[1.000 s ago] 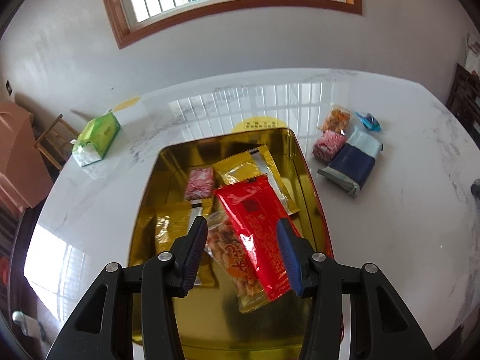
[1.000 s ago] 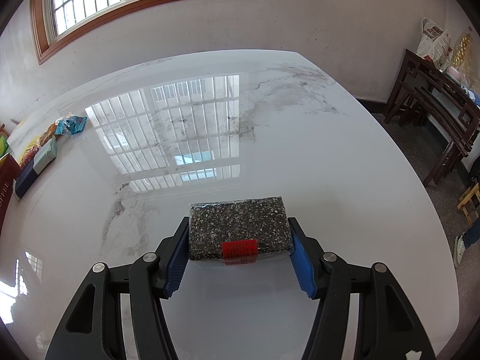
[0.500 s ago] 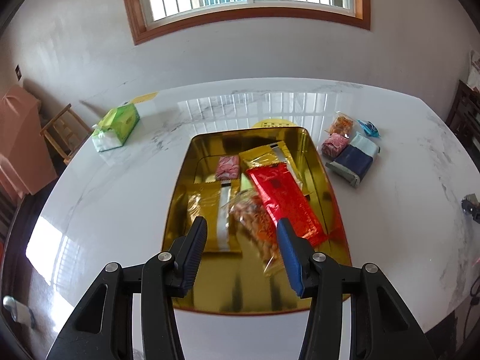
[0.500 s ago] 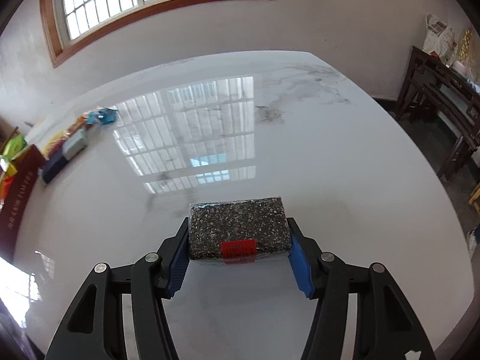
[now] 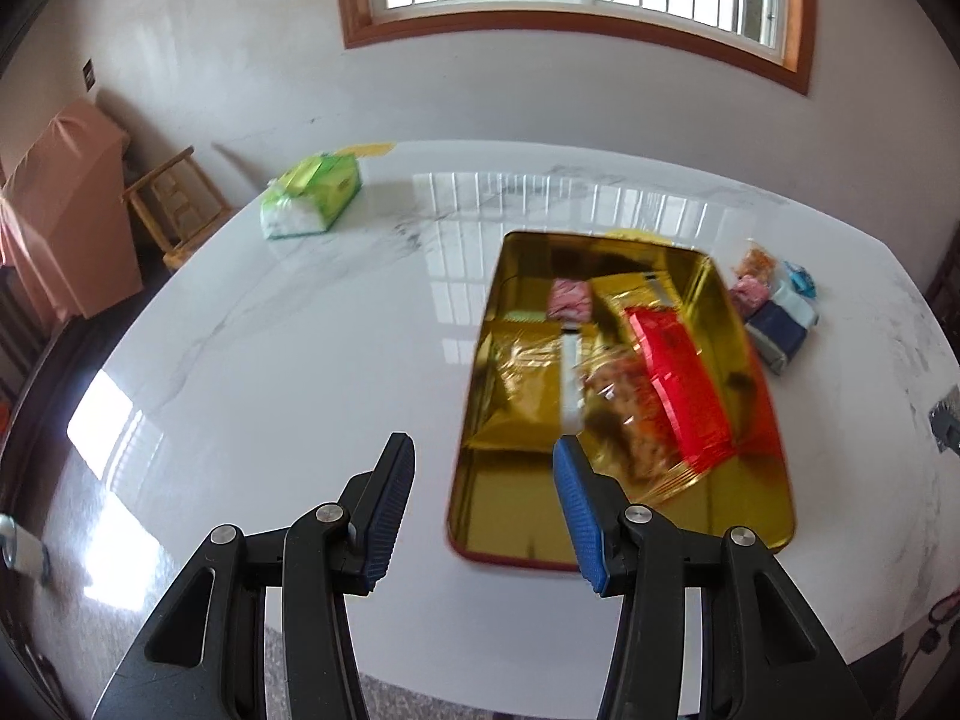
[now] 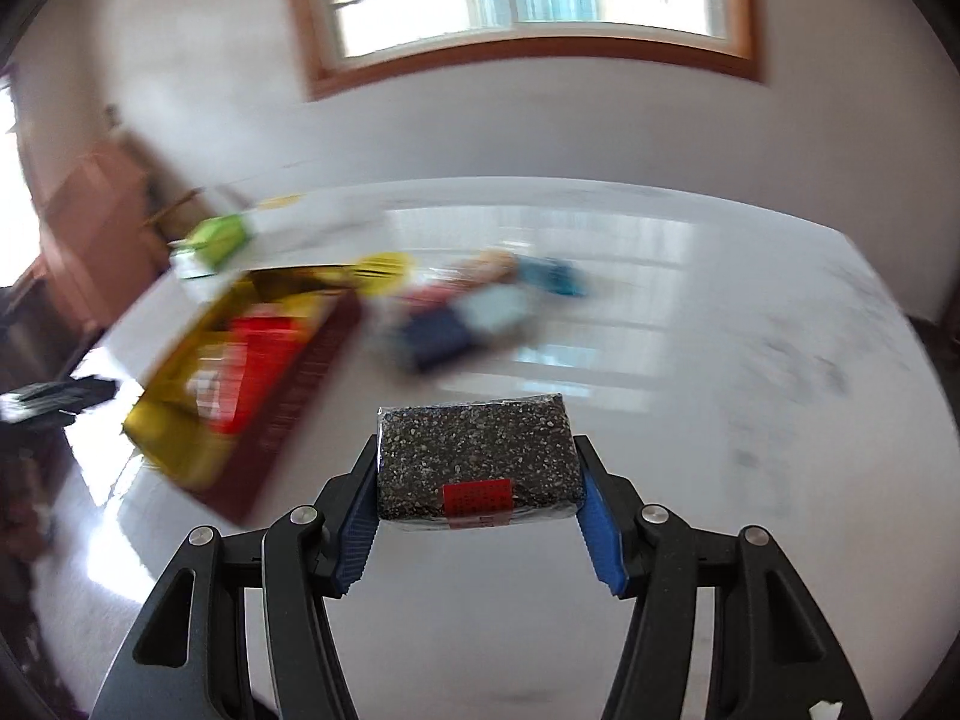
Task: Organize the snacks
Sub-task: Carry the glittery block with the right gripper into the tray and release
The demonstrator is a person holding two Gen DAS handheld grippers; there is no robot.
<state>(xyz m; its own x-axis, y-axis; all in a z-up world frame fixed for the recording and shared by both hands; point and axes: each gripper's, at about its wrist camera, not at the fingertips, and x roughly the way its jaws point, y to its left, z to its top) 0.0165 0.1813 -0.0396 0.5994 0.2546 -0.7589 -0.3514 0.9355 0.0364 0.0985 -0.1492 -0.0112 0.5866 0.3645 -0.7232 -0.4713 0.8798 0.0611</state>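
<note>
A gold tin tray [image 5: 480, 456] on the white marble table holds a red packet [image 5: 678, 378], a clear bag of nuts [image 5: 624, 414], gold packets and a small pink one [image 5: 570, 299]. My left gripper [image 5: 483, 462] hangs open and empty over the tray's near left rim. My right gripper [image 6: 477, 468] is shut on a dark speckled sesame bar [image 6: 474, 456] with a red label, held above the table. In the blurred right wrist view the tray [image 6: 180, 432] lies to the left of that bar.
Loose snacks, among them a navy and pale blue pack [image 5: 780, 327], lie right of the tray. A green tissue pack [image 5: 312, 198] sits at the table's far left. Beyond that edge stand a wooden chair [image 5: 174, 204] and a pink-covered object [image 5: 60, 204].
My left gripper has drawn back and to the left, off the red packet and nuts, which stay in the tray. My right gripper has swung left with the sesame bar, bringing tray and loose snacks into view.
</note>
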